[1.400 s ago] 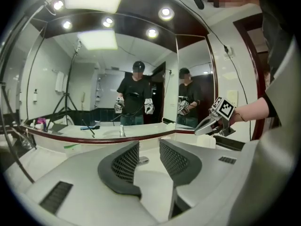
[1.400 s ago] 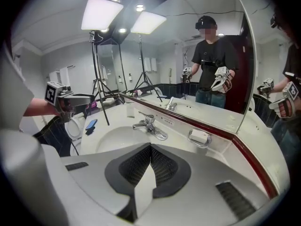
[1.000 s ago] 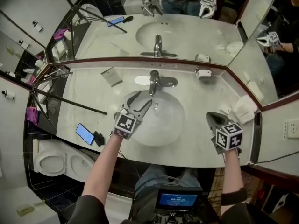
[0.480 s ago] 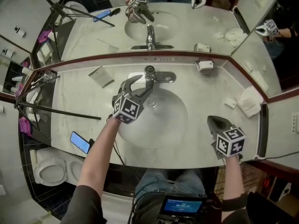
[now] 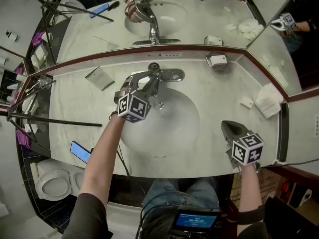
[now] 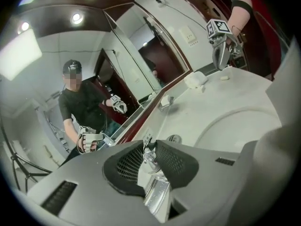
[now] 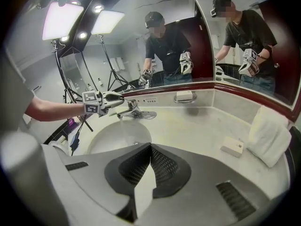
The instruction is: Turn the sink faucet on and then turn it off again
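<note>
Faucet [image 5: 168, 75] of chrome, mounted at the back rim of the sink basin [image 5: 187, 128] below the mirror [image 5: 199, 24], meets the left tool [image 5: 149, 79], whose jaws have just been closing and clamp the lever [image 6: 155, 189] between their pads. From that tool the lever lies straight ahead, right in the bite. Its long axis appears to run from the wall out over the bowl, with the free end pointing back toward the person and close to the tool's own line of reach. The right tool [image 5: 227, 125], jaws pressed together on nothing, hangs low over the counter [image 5: 224, 91] on the bowl's other side; from it the faucet stands well apart, ahead and to its left. The left hand is plainly the nearer, and the only one placed to work the lever. Turning the water on looks to be the step at hand, probably by lifting or swinging the lever about its base. Whether water already runs cannot be made out.
</note>
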{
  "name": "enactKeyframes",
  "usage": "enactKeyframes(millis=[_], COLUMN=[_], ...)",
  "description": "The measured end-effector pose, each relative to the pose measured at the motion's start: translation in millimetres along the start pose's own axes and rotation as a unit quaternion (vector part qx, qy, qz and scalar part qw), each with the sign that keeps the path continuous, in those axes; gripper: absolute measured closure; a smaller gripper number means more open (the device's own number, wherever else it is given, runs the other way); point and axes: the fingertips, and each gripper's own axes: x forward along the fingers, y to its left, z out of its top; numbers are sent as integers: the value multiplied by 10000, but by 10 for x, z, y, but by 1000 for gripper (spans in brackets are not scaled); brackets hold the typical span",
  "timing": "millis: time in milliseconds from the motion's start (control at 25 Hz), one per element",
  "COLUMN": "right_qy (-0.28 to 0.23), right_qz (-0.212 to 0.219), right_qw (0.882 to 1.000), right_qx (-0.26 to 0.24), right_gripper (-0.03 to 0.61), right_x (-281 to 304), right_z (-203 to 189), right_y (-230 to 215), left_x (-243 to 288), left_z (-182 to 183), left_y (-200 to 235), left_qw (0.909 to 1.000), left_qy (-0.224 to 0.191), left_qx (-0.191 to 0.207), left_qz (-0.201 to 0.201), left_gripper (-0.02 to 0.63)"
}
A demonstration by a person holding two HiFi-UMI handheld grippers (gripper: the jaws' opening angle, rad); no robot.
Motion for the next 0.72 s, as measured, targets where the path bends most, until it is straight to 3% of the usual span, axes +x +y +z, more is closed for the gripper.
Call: enactKeyframes(millis=[440, 720], right_qy=[73, 66], right_qz=[-23, -11], right_qw=[10000, 10000], right_qx=[21, 55], right_gripper=[560, 561], right_x=[33, 52], right_z=[-20, 30], right_y=[-36, -33], left_x=[-15, -87], left_z=[-4, -83], left_y=[-40, -225], left_qw=[9998, 9998], left_qy=[-117, -60], left_qx=[23, 155], left_qz=[186, 69], left_gripper=[541, 531])
